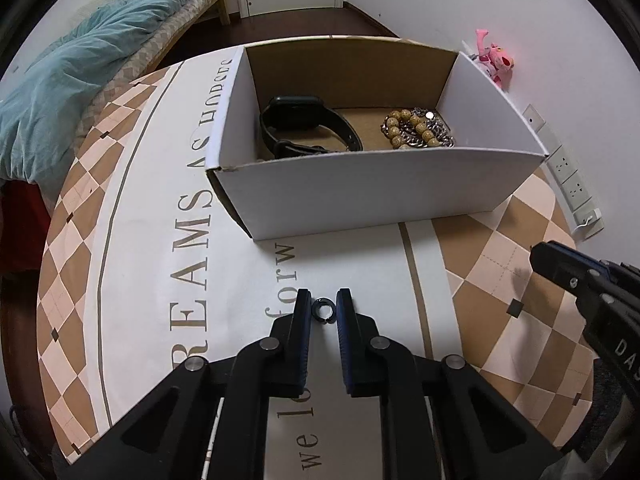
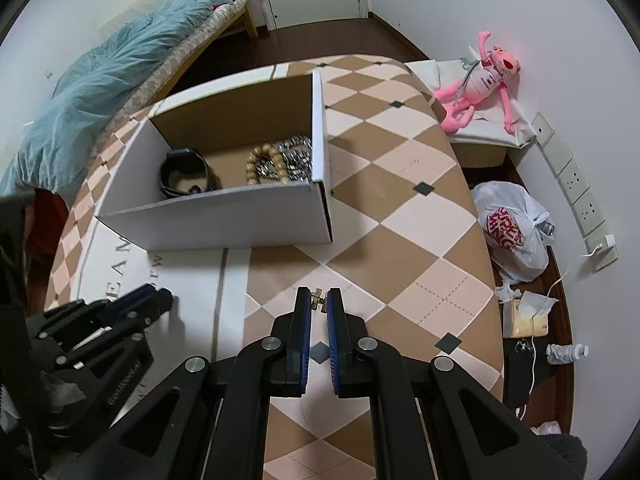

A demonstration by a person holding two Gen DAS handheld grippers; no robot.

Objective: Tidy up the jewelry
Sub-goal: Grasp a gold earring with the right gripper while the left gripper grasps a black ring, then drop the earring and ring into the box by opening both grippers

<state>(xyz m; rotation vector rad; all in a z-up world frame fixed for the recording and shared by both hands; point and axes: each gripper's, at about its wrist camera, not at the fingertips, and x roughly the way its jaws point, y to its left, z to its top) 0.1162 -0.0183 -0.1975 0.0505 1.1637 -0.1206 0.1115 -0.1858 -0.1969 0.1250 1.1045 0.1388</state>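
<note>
A white cardboard box [image 1: 360, 196] stands on the table and holds a black watch [image 1: 308, 128], a wooden bead bracelet [image 1: 412, 128] and a silver chain [image 1: 440, 134]. My left gripper [image 1: 324, 310] is shut on a small black ring [image 1: 322, 309] just above the tablecloth, in front of the box. My right gripper [image 2: 319, 300] is shut on a small metal earring [image 2: 318, 298], low over the table to the right of the box [image 2: 224, 216]. Each gripper shows at the edge of the other's view.
The round table wears a checkered cloth [image 2: 400, 208] with printed letters. A pink plush toy [image 2: 480, 84], a plastic bag [image 2: 512, 236] and floor clutter lie to the right by the wall. A bed with a blue blanket [image 1: 80, 72] stands at the left.
</note>
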